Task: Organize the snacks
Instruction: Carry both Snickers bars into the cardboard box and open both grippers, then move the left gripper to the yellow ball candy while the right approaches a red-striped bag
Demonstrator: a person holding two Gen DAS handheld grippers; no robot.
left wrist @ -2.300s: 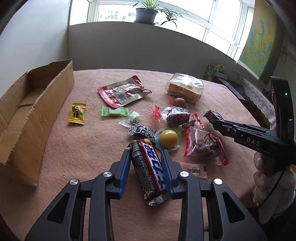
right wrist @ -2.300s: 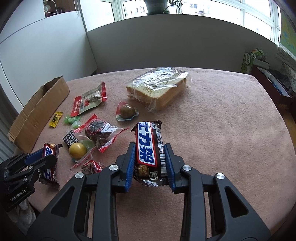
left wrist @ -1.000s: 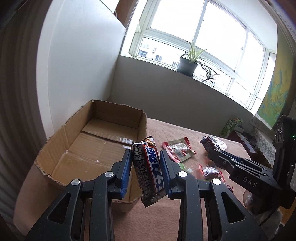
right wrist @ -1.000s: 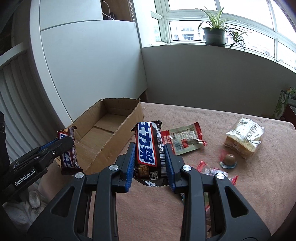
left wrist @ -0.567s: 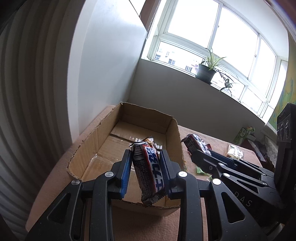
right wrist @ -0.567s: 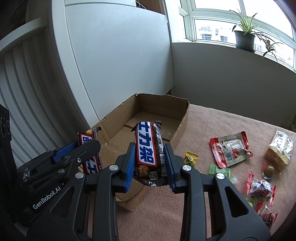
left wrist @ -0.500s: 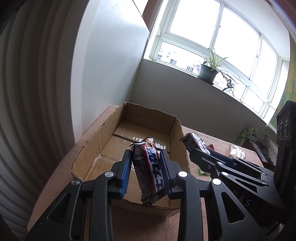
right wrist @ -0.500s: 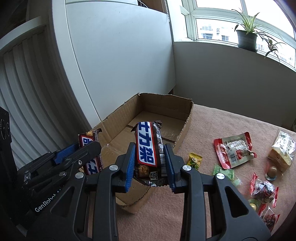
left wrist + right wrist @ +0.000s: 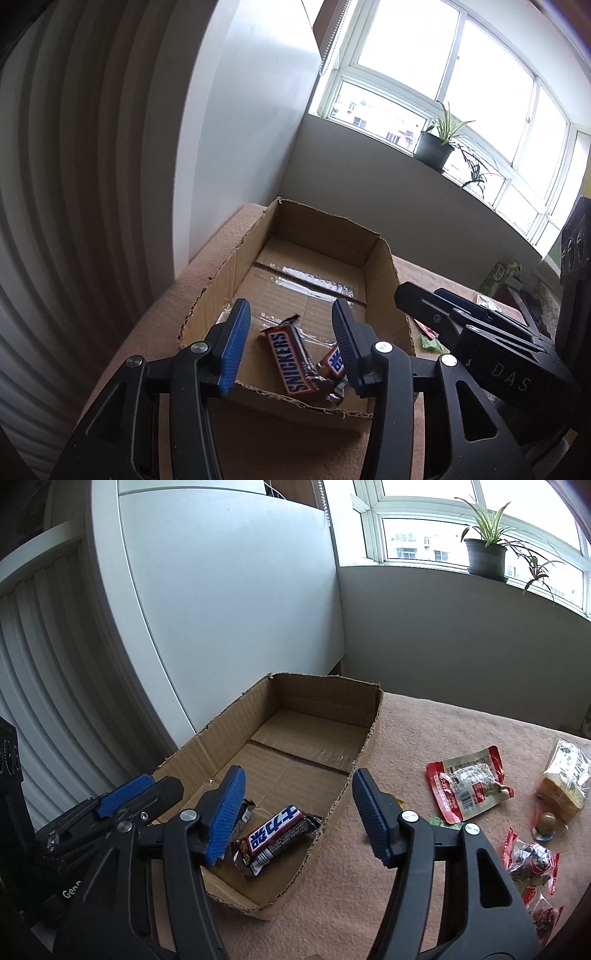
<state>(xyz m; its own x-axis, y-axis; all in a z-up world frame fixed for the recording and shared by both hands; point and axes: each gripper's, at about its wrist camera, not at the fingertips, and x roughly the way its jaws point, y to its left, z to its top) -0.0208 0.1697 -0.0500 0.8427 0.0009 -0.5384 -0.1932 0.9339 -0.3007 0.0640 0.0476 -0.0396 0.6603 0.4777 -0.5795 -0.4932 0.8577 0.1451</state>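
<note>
An open cardboard box point(image 9: 384, 291) point(image 9: 258, 709) sits at the table's left end. Two Snickers bars lie in its near end: one label-up point(image 9: 291, 358), the other point(image 9: 334, 363) point(image 9: 275, 832) beside it. My left gripper point(image 9: 291, 328) is open and empty above the box's near end; it also shows in the right wrist view point(image 9: 140, 794). My right gripper point(image 9: 299, 797) is open and empty over the box's near right wall; it shows at the right of the left wrist view point(image 9: 436, 299).
Loose snacks lie on the pink tablecloth point(image 9: 443, 731) right of the box: a red-edged packet point(image 9: 467, 784), wrapped bread point(image 9: 565, 779), an egg point(image 9: 548, 821), red-wrapped pieces point(image 9: 532, 860) and a green candy point(image 9: 432, 343). A white wall panel point(image 9: 221, 609) stands behind the box.
Both grippers opened and let go of their Snickers bars, which now lie in the box's near end. Both grippers have moved closer over the box.
</note>
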